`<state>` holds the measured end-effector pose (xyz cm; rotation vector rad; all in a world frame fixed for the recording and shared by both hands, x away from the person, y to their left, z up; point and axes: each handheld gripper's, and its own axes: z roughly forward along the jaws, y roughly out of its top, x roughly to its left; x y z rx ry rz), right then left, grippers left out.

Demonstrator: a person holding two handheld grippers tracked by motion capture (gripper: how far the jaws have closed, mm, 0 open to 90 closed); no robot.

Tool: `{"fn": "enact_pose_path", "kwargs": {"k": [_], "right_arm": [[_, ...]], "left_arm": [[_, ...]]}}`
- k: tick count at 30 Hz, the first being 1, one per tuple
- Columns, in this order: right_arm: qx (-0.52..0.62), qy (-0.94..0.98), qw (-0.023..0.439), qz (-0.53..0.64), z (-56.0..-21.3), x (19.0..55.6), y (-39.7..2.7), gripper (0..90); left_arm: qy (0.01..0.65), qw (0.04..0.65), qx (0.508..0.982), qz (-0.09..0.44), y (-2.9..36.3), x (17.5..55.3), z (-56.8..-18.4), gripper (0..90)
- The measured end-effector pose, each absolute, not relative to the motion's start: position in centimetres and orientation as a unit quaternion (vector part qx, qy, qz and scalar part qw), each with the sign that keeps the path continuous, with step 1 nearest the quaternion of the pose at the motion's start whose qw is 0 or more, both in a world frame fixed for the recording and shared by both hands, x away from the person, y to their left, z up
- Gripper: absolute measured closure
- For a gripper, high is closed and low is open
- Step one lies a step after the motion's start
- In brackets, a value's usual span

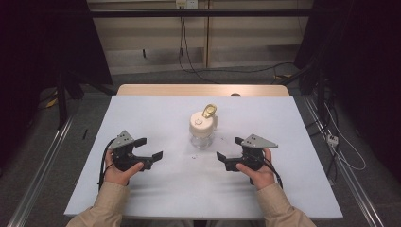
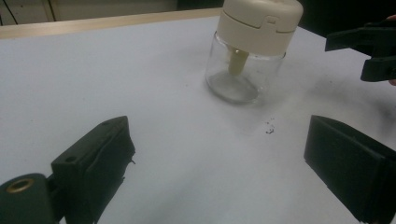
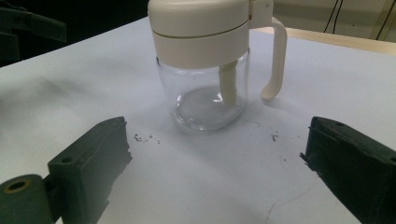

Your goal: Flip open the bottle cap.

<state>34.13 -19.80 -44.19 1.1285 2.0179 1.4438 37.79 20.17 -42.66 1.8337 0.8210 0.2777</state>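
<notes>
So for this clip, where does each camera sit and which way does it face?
High view: above the person's side, looking forward and down at the table; forearms, left hand-held gripper and right hand-held gripper show.
Left gripper view: rides that gripper, facing the jar between open jaws.
Right gripper view: likewise, jar handle visible.
All share the jar.

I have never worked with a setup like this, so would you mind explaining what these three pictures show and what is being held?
There is no robot arm here: a person holds a two-jaw tool in each hand. The high view looks down on the table from above the person's side, with the left gripper and the right gripper. The other two pictures come from cameras riding on each gripper, looking along its black jaws. On the white surface stands a clear glass jar with a cream lid and a handle. Both grippers stand open, and neither holds anything; the jar sits untouched between them.
</notes>
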Motion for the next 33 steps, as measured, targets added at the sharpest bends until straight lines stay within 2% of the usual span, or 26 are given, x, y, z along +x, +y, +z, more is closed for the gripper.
{"fn": "enact_pose_path", "kwargs": {"k": [33], "right_arm": [[0.401,0.728,0.218,0.511,-44.5,31.2,-23.6,7.5]], "left_arm": [[0.348,0.517,0.772,0.126,21.6,36.8,-43.1,6.7]]}}
